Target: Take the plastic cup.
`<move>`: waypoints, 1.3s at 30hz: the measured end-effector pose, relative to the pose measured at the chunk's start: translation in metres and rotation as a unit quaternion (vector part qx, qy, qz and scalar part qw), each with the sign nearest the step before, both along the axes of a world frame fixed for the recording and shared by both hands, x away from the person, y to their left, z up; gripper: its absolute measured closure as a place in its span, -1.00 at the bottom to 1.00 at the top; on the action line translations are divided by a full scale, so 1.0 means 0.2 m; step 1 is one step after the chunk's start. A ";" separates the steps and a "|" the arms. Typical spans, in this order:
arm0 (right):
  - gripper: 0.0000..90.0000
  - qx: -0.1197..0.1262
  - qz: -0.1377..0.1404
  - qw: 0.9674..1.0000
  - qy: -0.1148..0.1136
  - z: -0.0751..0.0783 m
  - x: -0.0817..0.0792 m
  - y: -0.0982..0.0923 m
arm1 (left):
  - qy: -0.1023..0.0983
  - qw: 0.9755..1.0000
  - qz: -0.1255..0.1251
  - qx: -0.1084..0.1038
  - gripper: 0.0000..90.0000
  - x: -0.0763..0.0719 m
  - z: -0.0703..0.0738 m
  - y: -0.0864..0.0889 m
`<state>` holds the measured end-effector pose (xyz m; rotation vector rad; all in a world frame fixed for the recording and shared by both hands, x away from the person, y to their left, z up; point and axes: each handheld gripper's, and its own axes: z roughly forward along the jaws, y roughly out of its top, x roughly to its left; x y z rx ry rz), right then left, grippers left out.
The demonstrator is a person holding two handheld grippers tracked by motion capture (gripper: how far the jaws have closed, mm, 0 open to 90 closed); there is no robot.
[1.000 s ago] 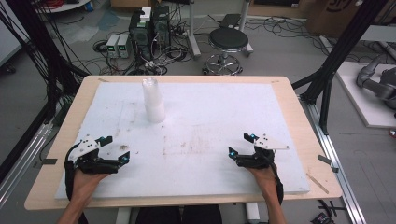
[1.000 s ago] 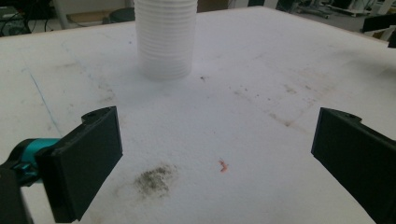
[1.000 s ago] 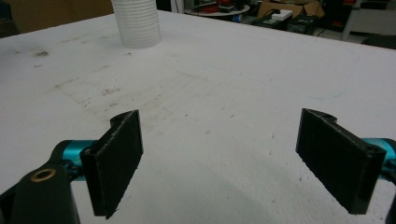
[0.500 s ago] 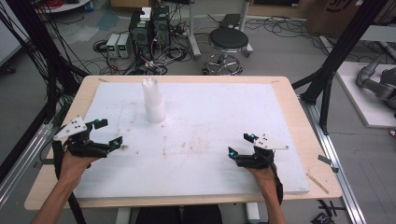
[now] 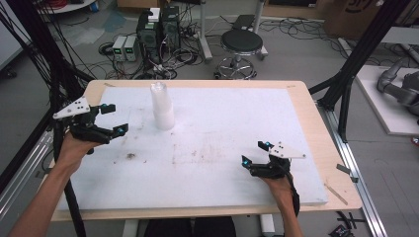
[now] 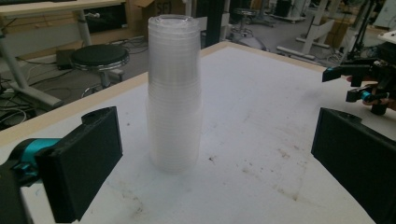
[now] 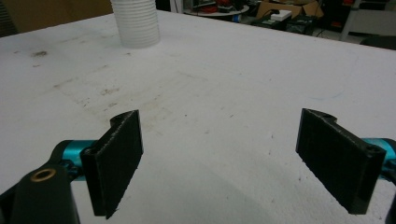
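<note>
- Tall stack of clear, nested plastic cups (image 5: 162, 106) stands upright on the white-topped counter (image 5: 222, 123), toward the far edge and left of the middle.
- In the left gripper view the cup stack (image 6: 174, 93) looks translucent and frosted, with many thin rims ringing it in close bands. The upper section is slightly narrower than the lower, and the open mouth faces up.
- The stack's base sits flat on the counter surface, with small dark specks and smudges around it.
- Left tongs (image 5: 109, 119) are held above the counter near the left edge, pointing at the stack but apart from it. Jaws stand wide open and hold nothing; in its own view the stack is centred between the two black pads.
- Right tongs (image 5: 254, 153) sit low near the near-right part of the counter, well apart from the stack. Jaws spread wide, nothing between them but bare counter top.
- From the right gripper view only the ribbed lower part of the stack (image 7: 136, 25) shows, at the far left.
- The counter top is scuffed, with a brownish stained patch around its middle.
</note>
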<state>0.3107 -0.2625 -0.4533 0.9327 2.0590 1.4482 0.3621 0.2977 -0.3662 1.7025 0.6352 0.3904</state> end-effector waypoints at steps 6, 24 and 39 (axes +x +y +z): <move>-0.68 0.003 -0.001 1.000 -0.003 0.00 0.00 0.00 | -0.004 1.000 -0.020 0.014 -0.96 0.11 0.07 -0.02; -0.68 0.009 0.000 1.000 -0.001 0.00 0.00 -0.01 | 0.026 0.996 -0.075 0.042 -0.96 0.43 0.17 -0.16; -0.68 0.007 -0.001 1.000 0.002 0.00 0.00 -0.01 | 0.045 0.992 -0.088 0.084 -0.96 0.57 0.19 -0.26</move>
